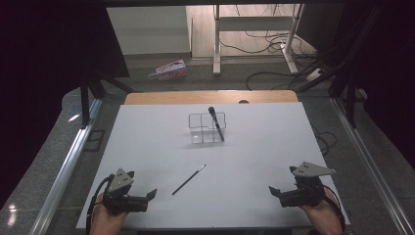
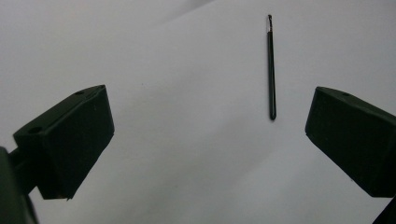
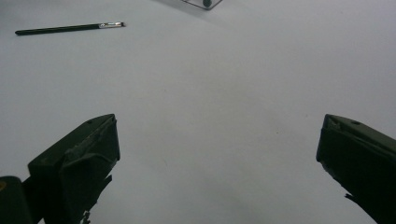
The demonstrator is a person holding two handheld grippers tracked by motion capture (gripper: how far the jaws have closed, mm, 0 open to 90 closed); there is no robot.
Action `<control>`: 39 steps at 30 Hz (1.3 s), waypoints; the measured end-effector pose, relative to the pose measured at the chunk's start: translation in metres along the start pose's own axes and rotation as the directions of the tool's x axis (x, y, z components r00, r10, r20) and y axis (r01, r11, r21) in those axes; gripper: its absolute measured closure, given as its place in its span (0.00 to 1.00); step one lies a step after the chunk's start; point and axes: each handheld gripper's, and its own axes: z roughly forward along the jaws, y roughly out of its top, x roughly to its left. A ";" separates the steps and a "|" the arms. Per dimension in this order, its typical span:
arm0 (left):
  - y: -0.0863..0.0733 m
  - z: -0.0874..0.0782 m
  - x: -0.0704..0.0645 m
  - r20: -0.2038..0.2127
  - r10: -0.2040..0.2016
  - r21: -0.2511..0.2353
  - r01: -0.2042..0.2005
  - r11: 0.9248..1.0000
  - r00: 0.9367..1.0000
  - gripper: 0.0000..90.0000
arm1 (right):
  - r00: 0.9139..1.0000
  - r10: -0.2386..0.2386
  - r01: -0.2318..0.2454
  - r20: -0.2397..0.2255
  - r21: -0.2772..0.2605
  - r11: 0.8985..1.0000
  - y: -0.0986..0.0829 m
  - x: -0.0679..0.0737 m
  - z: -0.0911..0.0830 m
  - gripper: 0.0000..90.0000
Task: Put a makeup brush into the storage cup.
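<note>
While both hands rest at the near edge of the white table point(image 1: 264, 147), a lot of bare room lies open between them. The left gripper point(image 1: 147, 195) sits near the near left corner. The right gripper point(image 1: 275, 192) sits near the near right corner. They are well apart and point in toward each other.

A thin black brush point(image 1: 189, 179) lies flat on the table, closer to the left gripper than to the right one. Its silver end points to the far right. Nothing touches it, and bare table is all around it.

Farther away, in the middle of the table, stands a clear box point(image 1: 207, 128). A black marker point(image 1: 216, 123) leans in it, tilted, with its top to the far left. It seems to stand in the right part of the box, but the clear walls are hard to make out. The box is well apart from the brush and from every edge.

In the left gripper view, the jaws are wide apart and hold nothing. The brush point(image 2: 271, 70) lies beyond them on the table, nearer the right jaw, not touching it.

In the right gripper view, the jaws are also wide apart and hold nothing. The brush point(image 3: 67, 28) lies far off, and a corner of the clear box point(image 3: 201, 3) peeks in at the top.
</note>
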 end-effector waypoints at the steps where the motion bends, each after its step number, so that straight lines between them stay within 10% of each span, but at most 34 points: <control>1: 0.000 0.001 0.000 -0.002 0.001 0.006 -0.001 1.000 1.000 0.02 | 1.000 0.002 -0.002 0.000 0.000 1.000 0.000 0.000 0.000 0.00; 39: 0.037 0.007 0.013 0.009 0.056 0.116 -0.057 0.992 0.998 0.02 | 1.000 -0.009 0.009 0.016 0.009 1.000 0.001 0.002 0.002 0.00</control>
